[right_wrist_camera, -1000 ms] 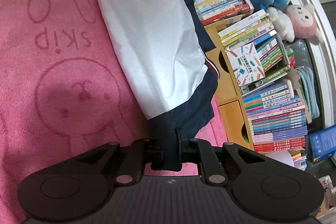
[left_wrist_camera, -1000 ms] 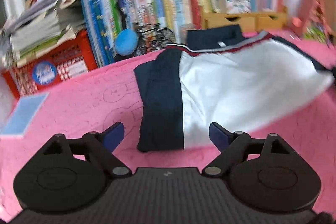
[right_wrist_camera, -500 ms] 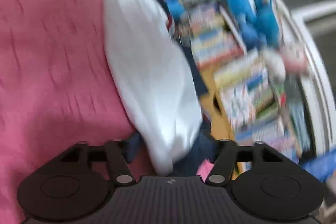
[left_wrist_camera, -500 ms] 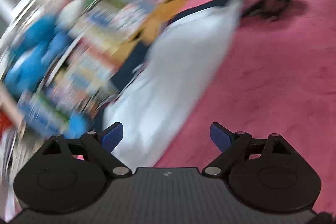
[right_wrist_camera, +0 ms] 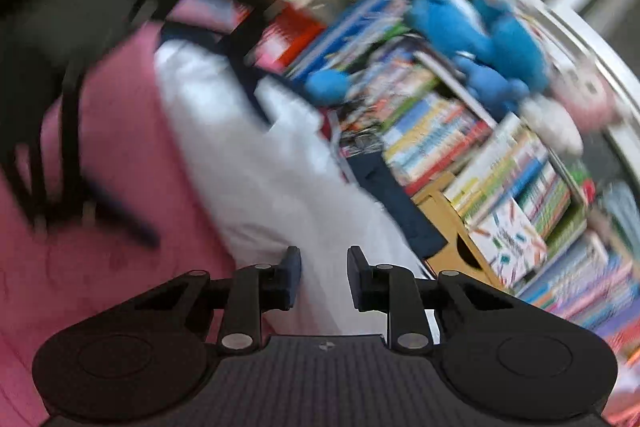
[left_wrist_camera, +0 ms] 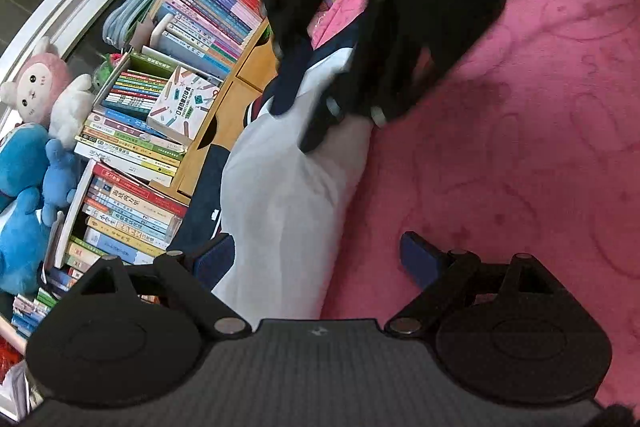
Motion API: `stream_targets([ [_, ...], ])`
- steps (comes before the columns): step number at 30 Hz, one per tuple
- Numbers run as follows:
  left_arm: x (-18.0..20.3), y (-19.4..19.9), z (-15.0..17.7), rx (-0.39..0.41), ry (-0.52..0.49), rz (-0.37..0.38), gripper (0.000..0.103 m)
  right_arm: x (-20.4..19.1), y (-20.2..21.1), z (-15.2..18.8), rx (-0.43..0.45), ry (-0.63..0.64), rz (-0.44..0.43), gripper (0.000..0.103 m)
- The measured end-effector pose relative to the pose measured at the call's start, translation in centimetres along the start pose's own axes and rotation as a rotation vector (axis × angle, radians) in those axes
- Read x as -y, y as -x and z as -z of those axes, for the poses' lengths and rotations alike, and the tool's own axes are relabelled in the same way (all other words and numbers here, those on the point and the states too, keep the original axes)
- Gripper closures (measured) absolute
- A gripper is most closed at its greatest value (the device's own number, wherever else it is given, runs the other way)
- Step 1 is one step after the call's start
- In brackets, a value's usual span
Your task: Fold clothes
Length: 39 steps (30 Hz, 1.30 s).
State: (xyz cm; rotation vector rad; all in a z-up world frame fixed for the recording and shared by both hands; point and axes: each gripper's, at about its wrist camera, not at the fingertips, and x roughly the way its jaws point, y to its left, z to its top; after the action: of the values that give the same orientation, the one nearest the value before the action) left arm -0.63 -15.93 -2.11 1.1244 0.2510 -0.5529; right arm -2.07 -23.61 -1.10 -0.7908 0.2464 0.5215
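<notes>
The garment [left_wrist_camera: 288,195], a white piece with navy edging, lies on the pink mat [left_wrist_camera: 520,147] as a long strip running from one pair of tongs to the other; its long axis lines up roughly with the way both point, so each faces one end of it, with the bookshelf [left_wrist_camera: 168,131] along the garment's far side.

The left gripper [left_wrist_camera: 316,259] is spread wide; the near end of the white cloth reaches in between its fingers, close against the left-hand blue pad [left_wrist_camera: 214,259], while the right-hand one sits over bare pink mat; nothing is pinched. Its jaws have just been closing a little, with that cloth end between them but not yet held.

The right gripper [left_wrist_camera: 308,119], seen from the left wrist view, hangs at the far end of the garment, its fingers over the white cloth beside the navy band; in its own blurred view [right_wrist_camera: 324,275] the jaws stand narrowly apart, white cloth behind the gap. They have just been closing; whether the pads already press fabric I cannot tell, though a clear slit shows between them.

Judged from this, the coming move turns on the ends; each gripper is nearest its own end, the left needing only a small sideways shift to centre the cloth before pinching.
</notes>
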Motion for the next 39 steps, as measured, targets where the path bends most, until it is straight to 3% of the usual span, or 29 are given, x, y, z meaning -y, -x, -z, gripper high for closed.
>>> stream_targets([
  [1,-0.2,-0.7,-0.1,-0.014,-0.006,0.0,0.031,0.8,0.4,0.0,0.008,-0.027,-0.009,0.077],
  [4,-0.7,-1.6,-0.2,-0.028,0.003,0.019,0.044,1.7,1.3,0.2,0.015,-0.03,-0.047,0.076],
  [6,-0.9,-1.6,-0.3,-0.03,0.005,0.016,0.053,0.8,1.6,0.7,-0.003,0.035,-0.077,0.07],
  [8,-1.6,-1.2,-0.5,-0.018,0.032,0.015,0.065,-1.2,1.9,1.3,-0.017,0.137,-0.098,0.053],
  [11,-3.3,-0.2,-0.9,0.009,0.099,0.029,0.07,-4.9,1.0,1.9,-0.01,0.311,-0.052,0.045],
  [15,-4.9,0.8,-0.9,0.025,0.145,0.059,0.067,-5.5,-1.7,1.2,0.015,0.318,0.034,0.044],
  [17,-4.2,0.9,-0.6,0.018,0.101,0.045,0.056,-5.4,-3.6,1.0,0.002,0.331,0.079,0.05],
  [18,-3.5,0.8,-0.4,0.014,0.057,0.018,0.053,-5.0,-4.3,0.9,-0.01,0.32,0.087,0.068],
  [19,-2.7,0.7,-0.1,0.011,0.008,-0.016,0.041,-4.6,-4.9,0.8,-0.023,0.303,0.091,0.082],
  [20,-1.8,0.4,0.3,0.003,-0.046,-0.049,0.028,-4.2,-5.0,0.6,-0.022,0.279,0.082,0.084],
  [22,-0.6,-0.7,1.3,-0.031,-0.138,-0.079,0.028,-3.3,-4.6,0.2,-0.003,0.256,0.091,0.088],
  [23,-0.5,-1.3,1.8,-0.057,-0.16,-0.084,0.043,-2.9,-4.4,0.1,0.006,0.254,0.101,0.088],
  [24,-0.4,-1.8,2.4,-0.082,-0.183,-0.089,0.047,-2.3,-4.2,0.0,0.011,0.251,0.112,0.088],
  [26,-1.0,-3.4,3.5,-0.17,-0.212,-0.159,0.069,-1.3,-4.0,0.2,-0.001,0.246,0.126,0.088],
  [28,-1.5,-4.9,5.5,-0.253,-0.272,-0.255,0.07,-1.0,-4.3,1.2,-0.04,0.285,0.139,0.086],
  [32,-1.5,-6.4,8.3,-0.377,-0.3,-0.323,0.089,-1.5,-5.6,5.1,-0.144,0.397,0.173,0.081],
  [36,-2.0,-4.3,7.7,-0.374,-0.225,-0.363,0.093,-1.1,-5.6,6.6,-0.198,0.423,0.259,0.092],
  [39,-3.3,-0.6,7.0,-0.323,-0.158,-0.415,0.094,-0.1,-2.8,5.5,-0.162,0.421,0.362,0.093],
])
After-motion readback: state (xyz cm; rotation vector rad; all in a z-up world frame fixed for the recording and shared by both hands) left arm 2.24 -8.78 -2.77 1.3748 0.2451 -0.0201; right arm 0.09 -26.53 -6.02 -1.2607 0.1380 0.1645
